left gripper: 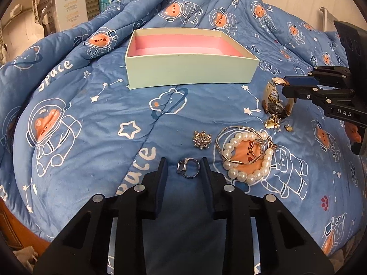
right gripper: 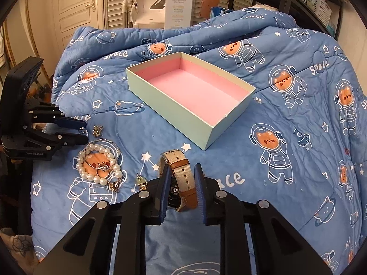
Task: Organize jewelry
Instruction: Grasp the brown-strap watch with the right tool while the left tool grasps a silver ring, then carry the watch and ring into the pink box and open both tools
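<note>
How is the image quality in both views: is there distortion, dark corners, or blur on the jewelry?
Left wrist view: strong fisheye bending, dark corners; the ring and pearl bracelet look sharp under warm, soft light. Right wrist view: the same curved edges and dark corners; the watch and box are clear, and the far room is bent at the rim.
</note>
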{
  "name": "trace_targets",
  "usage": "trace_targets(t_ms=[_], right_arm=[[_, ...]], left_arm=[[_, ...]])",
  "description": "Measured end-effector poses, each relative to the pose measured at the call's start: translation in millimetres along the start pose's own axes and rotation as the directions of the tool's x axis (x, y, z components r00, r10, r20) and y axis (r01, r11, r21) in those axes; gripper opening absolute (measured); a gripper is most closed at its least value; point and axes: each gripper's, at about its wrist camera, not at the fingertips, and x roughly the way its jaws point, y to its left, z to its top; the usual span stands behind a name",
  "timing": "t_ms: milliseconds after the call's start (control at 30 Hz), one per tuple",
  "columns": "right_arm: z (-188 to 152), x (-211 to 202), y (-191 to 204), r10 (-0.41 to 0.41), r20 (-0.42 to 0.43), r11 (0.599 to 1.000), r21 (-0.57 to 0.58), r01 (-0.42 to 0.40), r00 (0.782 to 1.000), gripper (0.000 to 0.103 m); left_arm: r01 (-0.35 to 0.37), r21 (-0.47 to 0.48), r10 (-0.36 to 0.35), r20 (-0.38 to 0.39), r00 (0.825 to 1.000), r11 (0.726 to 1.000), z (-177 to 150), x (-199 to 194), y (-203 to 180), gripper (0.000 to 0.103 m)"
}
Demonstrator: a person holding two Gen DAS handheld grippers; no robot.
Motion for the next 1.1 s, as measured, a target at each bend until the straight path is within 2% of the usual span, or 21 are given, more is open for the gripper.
trace_targets(t_ms=[100,233,567,667,933,1100], right_arm=[[0.0,-2.3,-2.4,0.016,-0.006,0.999,0.033,-0.016,1.000,0.017],[0.8,-6.8,-6.7,0.040,-0.009,0.996,0.075,-0.039,0.999,0.016],[16.5,-32.3,-22.0,0.102,0.040,0.978,0.177,-0.108,0.994,0.016],[29.5,-41.2,-22.5,0.110,0.071,0.978,0.170,-0.121,0.991,0.016],[75.4,-35.7,-25.9,0.082,0.130,0.986,0.137,-0.100,0.988,0.016],[102.8,-12.8,-38.6,0.041,0.123,0.984,0.165,-0.061,0.992,0.016]], left_arm=[[-0.015,0.036,0.015,-0.003,1.000,0.999,0.6,1.8,-6.9,0.021],[-0.012,0.022,0.012,-0.004,1.000,1.000,2.0,1.7,-6.3,0.021],[0.069,-0.050,-0.068,0.016,0.998,0.996,9.1,-12.0,0.9,0.021],[0.100,-0.069,-0.098,0.033,0.995,0.993,17.4,-19.5,3.8,0.021],[0.089,-0.033,-0.086,0.082,0.993,0.996,65.0,-27.1,11.2,0.021],[0.052,-0.011,-0.051,0.103,0.993,0.999,110.0,-15.2,19.1,0.021]])
